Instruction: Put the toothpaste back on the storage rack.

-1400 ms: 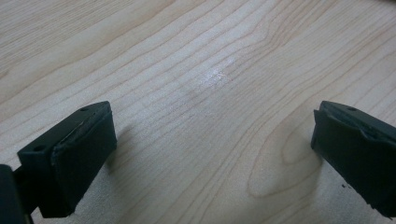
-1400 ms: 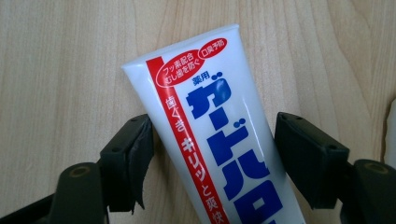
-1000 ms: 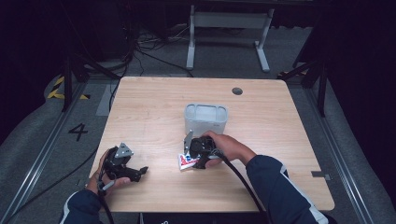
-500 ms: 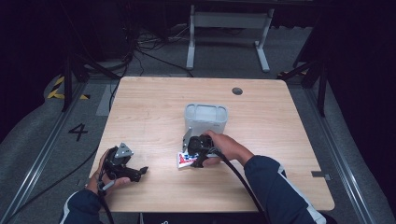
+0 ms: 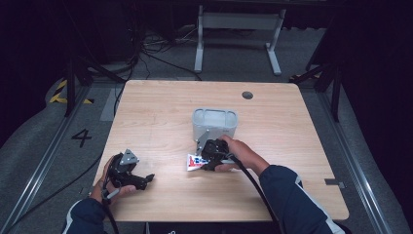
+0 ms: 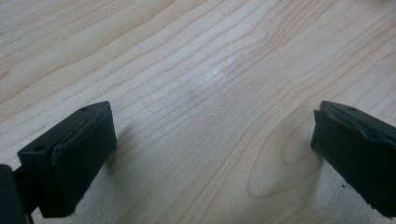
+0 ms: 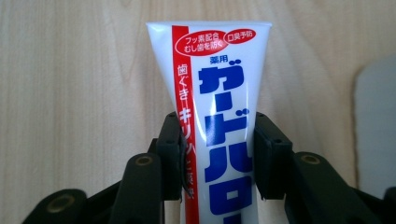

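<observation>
Grey bin [image 5: 215, 123] contents can't be made out; right tool [image 7: 217, 154] just clamped the toothpaste tube [image 7: 219, 116], left tool [image 6: 210, 154] resting low over the table [image 6: 196, 70], jaws apart.

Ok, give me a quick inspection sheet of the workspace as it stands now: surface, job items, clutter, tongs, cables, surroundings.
Surface: light wooden table, round cable port near the far edge.
Job's things: toothpaste tube lying flat; grey bin just beyond it.
Clutter: nothing seen.
Tongs: right tongs have just closed, pads pressing both sides of the tube; left tongs open over bare wood.
Cables: black cable trails from the right tongs.
Surroundings: dark room, grey floor, metal stand behind the table.
</observation>
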Available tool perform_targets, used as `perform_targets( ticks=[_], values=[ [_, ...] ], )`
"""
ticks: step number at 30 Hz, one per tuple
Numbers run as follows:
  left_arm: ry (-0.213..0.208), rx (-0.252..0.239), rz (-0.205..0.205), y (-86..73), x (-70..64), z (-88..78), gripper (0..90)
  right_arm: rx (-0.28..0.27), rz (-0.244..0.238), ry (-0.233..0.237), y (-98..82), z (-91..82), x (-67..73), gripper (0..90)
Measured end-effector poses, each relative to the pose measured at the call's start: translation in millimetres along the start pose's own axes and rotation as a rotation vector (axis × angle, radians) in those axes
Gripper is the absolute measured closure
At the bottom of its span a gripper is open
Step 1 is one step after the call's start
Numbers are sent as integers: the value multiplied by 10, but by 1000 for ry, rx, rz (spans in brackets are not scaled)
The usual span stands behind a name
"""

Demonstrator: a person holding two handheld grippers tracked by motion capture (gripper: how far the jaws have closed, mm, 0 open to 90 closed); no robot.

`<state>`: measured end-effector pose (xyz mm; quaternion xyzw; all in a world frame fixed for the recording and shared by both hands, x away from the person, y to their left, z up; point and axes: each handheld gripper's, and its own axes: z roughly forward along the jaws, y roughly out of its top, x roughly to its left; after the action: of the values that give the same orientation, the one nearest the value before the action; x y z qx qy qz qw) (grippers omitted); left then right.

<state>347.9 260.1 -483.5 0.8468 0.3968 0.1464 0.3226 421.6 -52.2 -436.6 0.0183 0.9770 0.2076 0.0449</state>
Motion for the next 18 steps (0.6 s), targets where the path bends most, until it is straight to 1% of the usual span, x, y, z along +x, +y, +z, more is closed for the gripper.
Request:
perform_targets(
  ticks=[1, 3, 4, 5, 6, 7, 11, 13, 15, 16, 18],
  values=[
    [0, -1, -1, 0, 0, 1, 5, -29, 19, -20, -25, -23, -3, 622],
    [0, 0, 0, 0, 0, 0, 5, -63, 45, -12, -81, -69, -10, 624],
    [0, 0, 0, 0, 0, 0, 5, -85, 44, -24, -112, -92, -17, 626],
    [0, 0, 0, 0, 0, 0, 5, -102, 55, -28, -141, -111, -17, 626],
    [0, 0, 0, 0, 0, 0, 5, -128, 75, -43, -197, -161, -6, 628],
    [1, 0, -1, 0, 0, -1, 5, -128, 75, -43, -197, -161, -6, 628],
    [1, 0, -1, 0, -1, -1, 4, -197, 115, -53, -304, -280, 16, 631],
    [1, 0, 0, 0, 0, -1, 5, -216, 126, -56, -348, -327, 32, 631],
    [0, 0, -1, 0, -1, 0, 5, -239, 137, -69, -397, -378, 51, 630],
    [0, 0, -1, 0, 0, 0, 5, -256, 143, -66, -427, -405, 57, 630],
    [0, 0, -1, 0, 0, 0, 5, -282, 151, -74, -469, -442, 62, 630]
  ],
)
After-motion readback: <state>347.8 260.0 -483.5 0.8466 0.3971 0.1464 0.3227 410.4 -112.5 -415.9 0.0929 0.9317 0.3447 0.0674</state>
